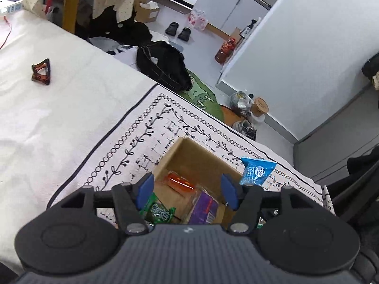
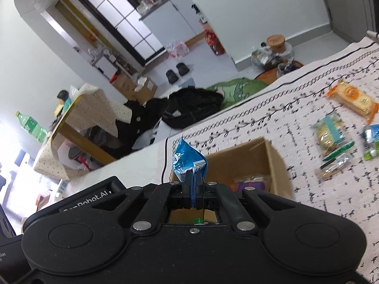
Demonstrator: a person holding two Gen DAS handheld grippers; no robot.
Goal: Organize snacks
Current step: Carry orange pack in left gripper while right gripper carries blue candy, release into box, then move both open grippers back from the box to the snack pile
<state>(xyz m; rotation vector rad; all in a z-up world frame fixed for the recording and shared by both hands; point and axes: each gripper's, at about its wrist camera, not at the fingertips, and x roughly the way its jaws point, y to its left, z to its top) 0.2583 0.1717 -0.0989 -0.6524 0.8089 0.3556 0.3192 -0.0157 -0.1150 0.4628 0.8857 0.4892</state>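
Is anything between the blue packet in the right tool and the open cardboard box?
Nothing visible. The right tool holds the blue packet at the box's near edge, and its top is open. The left tool hovers open over the box, possibly crowding the drop.

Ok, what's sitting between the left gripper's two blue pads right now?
Nothing is gripped. In the left wrist view the left gripper stands open over the cardboard box; through the gap show the orange packet and purple packet lying inside.
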